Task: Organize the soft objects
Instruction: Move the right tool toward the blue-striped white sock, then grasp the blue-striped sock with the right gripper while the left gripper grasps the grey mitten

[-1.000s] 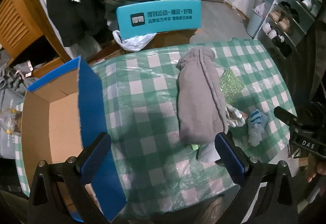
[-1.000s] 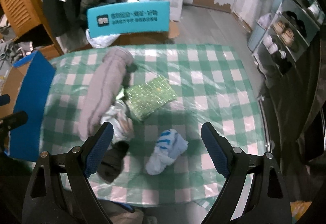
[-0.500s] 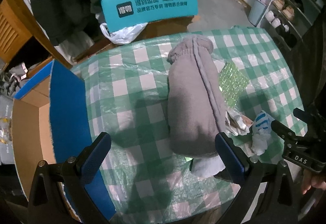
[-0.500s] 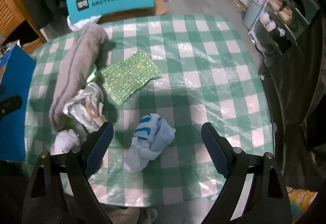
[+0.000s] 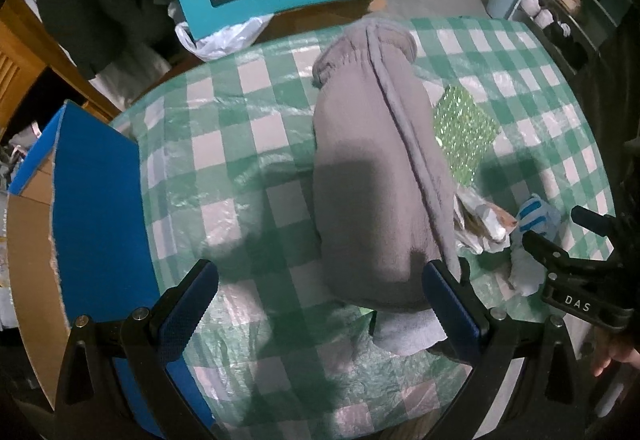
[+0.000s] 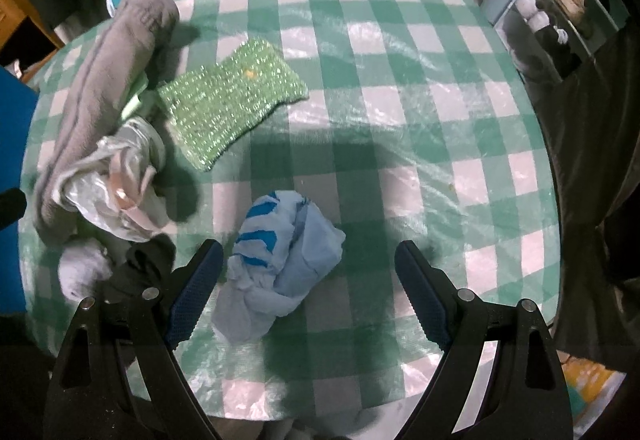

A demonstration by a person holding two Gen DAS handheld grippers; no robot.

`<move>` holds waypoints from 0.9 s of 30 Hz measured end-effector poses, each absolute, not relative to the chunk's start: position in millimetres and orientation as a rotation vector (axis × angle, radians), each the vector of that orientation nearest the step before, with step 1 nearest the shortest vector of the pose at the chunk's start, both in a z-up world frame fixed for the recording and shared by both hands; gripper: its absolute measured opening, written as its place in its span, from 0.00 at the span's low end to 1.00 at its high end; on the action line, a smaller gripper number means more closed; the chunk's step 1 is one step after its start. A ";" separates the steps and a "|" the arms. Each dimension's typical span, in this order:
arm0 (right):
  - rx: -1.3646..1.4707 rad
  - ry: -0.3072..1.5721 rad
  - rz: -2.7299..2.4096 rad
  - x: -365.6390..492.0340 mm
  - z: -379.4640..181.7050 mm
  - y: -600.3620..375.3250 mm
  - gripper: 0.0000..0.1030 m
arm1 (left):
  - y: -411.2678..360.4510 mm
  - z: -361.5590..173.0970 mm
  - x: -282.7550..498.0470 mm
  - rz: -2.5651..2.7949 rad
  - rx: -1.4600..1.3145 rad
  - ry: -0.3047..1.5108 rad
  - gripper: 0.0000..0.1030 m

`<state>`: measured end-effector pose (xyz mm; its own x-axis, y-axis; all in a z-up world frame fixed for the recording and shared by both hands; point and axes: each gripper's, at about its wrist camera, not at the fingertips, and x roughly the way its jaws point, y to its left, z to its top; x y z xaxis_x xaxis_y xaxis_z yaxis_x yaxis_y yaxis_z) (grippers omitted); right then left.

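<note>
We hold the right gripper (image 6: pixel 308 276) wide open and empty, centring it over the blue-striped bundle (image 6: pixel 280 264) beside the green glitter cloth (image 6: pixel 230 102) before closing.

We hold our left gripper (image 5: pixel 320 290) and right gripper (image 6: pixel 308 272) with jaws spread wide, gripping nothing; our fingers (image 5: pixel 616 350) show beside the right tool.

We see a glossy, crinkled plastic film over the green-checked tablecloth (image 6: pixel 400 88). The grey garment (image 5: pixel 372 176) at frame centre looks like matt, soft fleece. The green scrubbing cloth (image 6: pixel 230 102) glitters, coarse-knit. At left, the cardboard box (image 5: pixel 28 260) is raw brown inside with a smooth blue outer face.
</note>
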<state>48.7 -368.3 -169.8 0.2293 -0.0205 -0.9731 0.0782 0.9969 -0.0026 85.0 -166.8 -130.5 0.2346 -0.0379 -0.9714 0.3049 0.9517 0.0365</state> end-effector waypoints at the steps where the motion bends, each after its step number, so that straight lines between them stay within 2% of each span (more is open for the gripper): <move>1: 0.046 1.345 -0.069 49.0 -172.4 -367.9 0.84 | -167.1 -133.8 85.3 -0.238 0.237 1.324 1.00; 7: 0.001 1.374 -0.079 51.5 -183.9 -361.8 0.84 | -167.9 -142.4 86.9 -0.239 0.214 1.347 1.00; 10: -0.030 1.396 -0.093 53.8 -191.9 -358.7 0.72 | -169.6 -143.7 87.1 -0.249 0.212 1.350 1.00; 12: -0.036 1.408 -0.098 55.4 -195.2 -358.8 0.56 | -171.6 -144.2 86.7 -0.253 0.212 1.354 1.00; 15: -0.039 1.406 -0.093 55.7 -197.0 -359.6 0.48 | -173.8 -141.5 84.5 -0.263 0.202 1.363 1.00; 21: -0.019 1.371 -0.072 56.3 -186.8 -359.3 0.42 | -181.0 -131.5 80.7 -0.295 0.187 1.334 1.00; 27: 0.001 1.325 -0.054 58.1 -168.8 -361.7 0.41 | -195.4 -137.7 81.2 -0.311 0.188 1.345 1.00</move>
<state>58.1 -361.7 -168.8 0.2423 -0.0394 -0.9694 0.0403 0.9987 -0.0305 81.2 -195.4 -137.7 0.1918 -0.1123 -0.9750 0.3266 0.9441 -0.0445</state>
